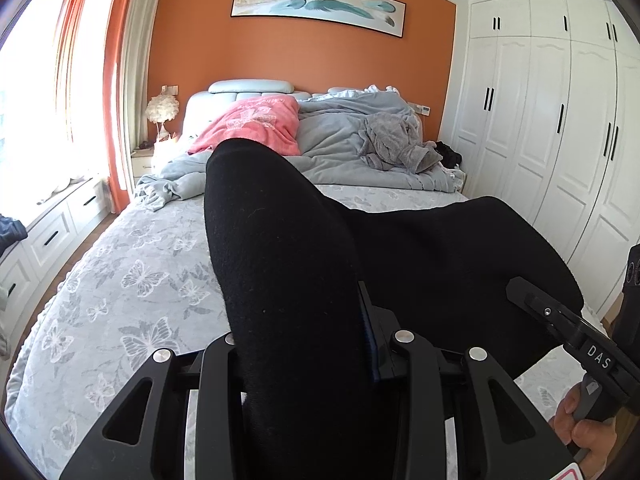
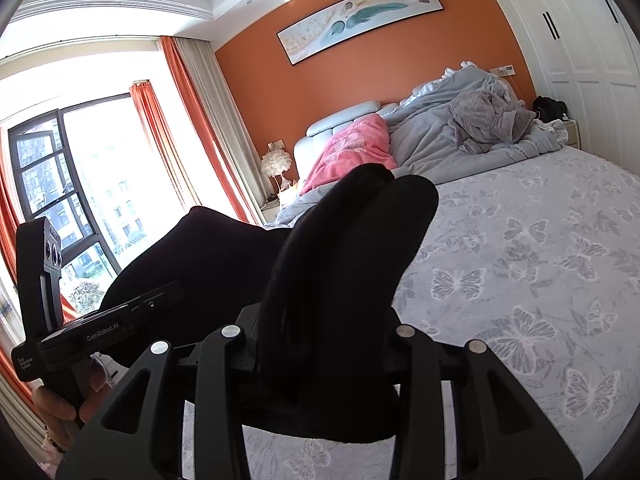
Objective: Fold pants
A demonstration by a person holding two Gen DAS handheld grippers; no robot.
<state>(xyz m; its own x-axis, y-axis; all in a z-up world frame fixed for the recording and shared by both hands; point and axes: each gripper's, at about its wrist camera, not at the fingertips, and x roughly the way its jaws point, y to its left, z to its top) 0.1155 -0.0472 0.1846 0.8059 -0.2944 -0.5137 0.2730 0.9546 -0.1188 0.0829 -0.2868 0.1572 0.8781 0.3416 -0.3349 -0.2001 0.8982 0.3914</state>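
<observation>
Window side: orange curtains (image 1: pixel 116 92) and a white drawer unit (image 1: pixel 48 236) are seen at the far left, well apart from the work.
Bed: a butterfly-print sheet (image 1: pixel 132 280) is spread over the near part of the bed; a pink blanket (image 1: pixel 256 124) and a grey quilt (image 1: pixel 340 136) are bunched near the headboard.
Pants: black pants (image 1: pixel 304 264) are held up above the sheet near the foot of the bed, one bunched part in each hand-held gripper, with cloth spanning between the two.
Left hand-held gripper: the left hand-held gripper (image 1: pixel 304 356) is closed narrowly on a thick fold of the pants, which stands up from between the jaws and fills the middle of its view.
Right hand-held gripper: the right hand-held gripper (image 2: pixel 320 344) is likewise clamped narrowly on a bunched fold that rises between its jaws.
Handling: the cloth is judged soft, limp and light, with a slightly fuzzy knit that should not slip easily; sagging between the two grips is to be expected.
Where to hold: corners or edges, such as waistband or hems, are judged best, so that the cloth hangs flat; which part is now gripped cannot be told.
Wardrobe: white wardrobe doors (image 1: pixel 560 140) are seen at the right.
</observation>
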